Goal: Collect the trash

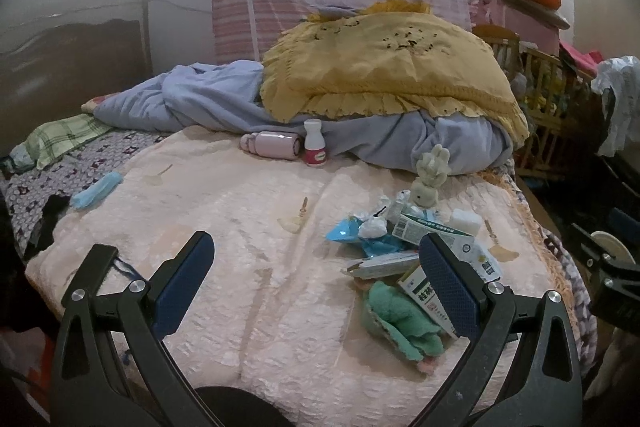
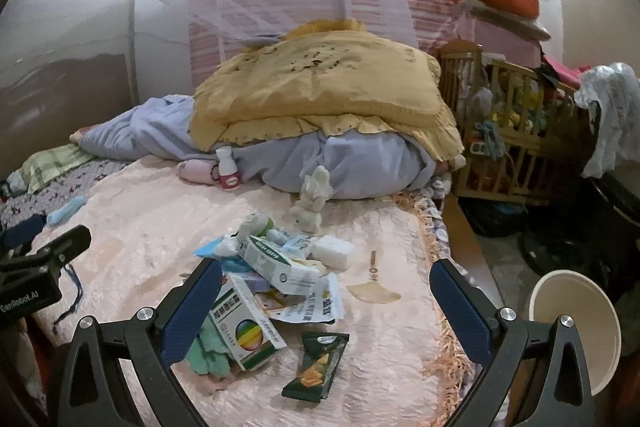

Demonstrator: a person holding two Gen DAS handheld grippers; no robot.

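A heap of trash lies on the pale pink bedspread [image 1: 240, 211]: green-and-white medicine boxes [image 1: 424, 227] [image 2: 248, 319], blue wrappers [image 1: 348, 231], crumpled white paper [image 2: 320, 303] and a dark green snack wrapper [image 2: 316, 367]. A blue face mask [image 1: 96, 191] [image 2: 64, 213] lies apart at the left. My left gripper [image 1: 316, 267] is open above the bedspread, its right finger over the heap's edge. Over the heap my right gripper [image 2: 326, 295] hangs open, holding nothing.
A white bin rim [image 2: 576, 331] shows off the bed's right edge. Behind the heap sit a white plush rabbit [image 2: 314, 203], a small white bottle [image 1: 314, 143], a pink bottle [image 1: 272, 145], a green towel toy [image 1: 400, 323], piled blue and yellow bedding [image 1: 380, 79] and a wooden crib [image 2: 512, 131].
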